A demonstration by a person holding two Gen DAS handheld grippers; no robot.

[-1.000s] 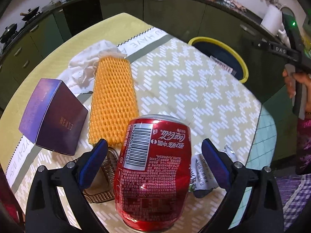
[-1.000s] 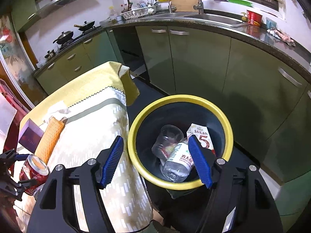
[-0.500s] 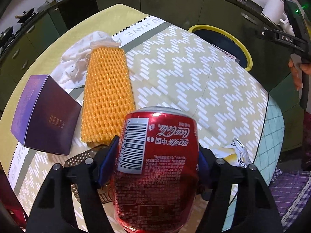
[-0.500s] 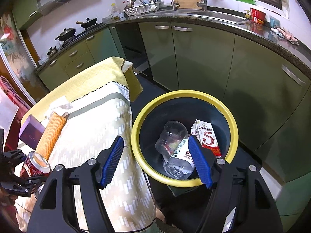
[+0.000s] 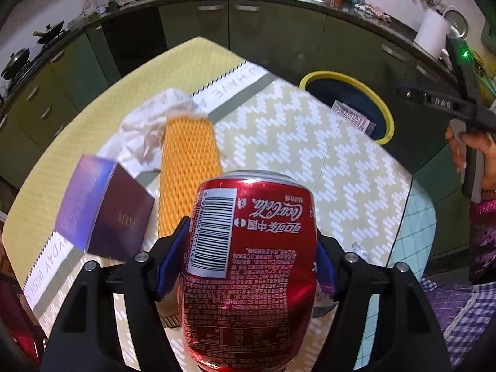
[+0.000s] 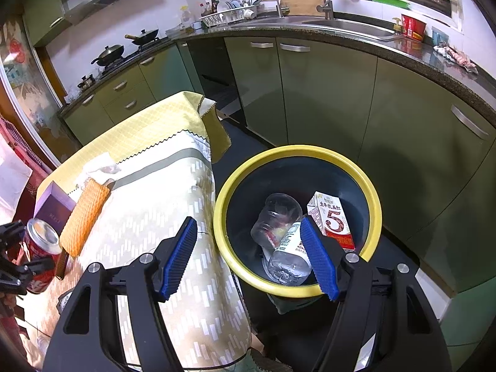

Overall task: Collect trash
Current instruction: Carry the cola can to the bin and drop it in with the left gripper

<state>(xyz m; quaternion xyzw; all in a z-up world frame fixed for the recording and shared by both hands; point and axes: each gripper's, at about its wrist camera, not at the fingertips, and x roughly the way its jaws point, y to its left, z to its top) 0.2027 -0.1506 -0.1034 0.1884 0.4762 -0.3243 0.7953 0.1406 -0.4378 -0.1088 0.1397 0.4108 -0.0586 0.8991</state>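
- While the left claw (image 5: 251, 266) pinches the red soda can (image 5: 248, 263) by its sides, both blue pads pressed to the wall, the can sits upright with its silver top towards the far side; gripping across the round body probably keeps it steady for carrying
- From the right wrist view the can (image 6: 42, 248) is at the near left end of the bench (image 6: 148, 204), held at the edge; whether its base has cleared the cloth I cannot tell
- The right claw (image 6: 249, 259) is spread with nothing between its pads, and it hangs above the yellow-rimmed bin (image 6: 297, 152), which stands on the floor just beside the right end of the bench, likely so trash can go straight in
- Inside the bin lie a clear cup (image 6: 276, 217), a plastic bottle (image 6: 291, 257) and a milk carton (image 6: 330, 220)
- Left to collect, by my reading: an orange foam net (image 5: 186, 167), a crumpled white tissue (image 5: 148, 127) at its far end, and a purple box (image 5: 102, 210) to the left
- Hidden or unclear: the can blocks the near bench, where a brownish thing under it and crinkled wrapping (image 5: 359, 249) to its right are only partly seen; the can's lower edge is cut off by the frame; motion blur softens the far items
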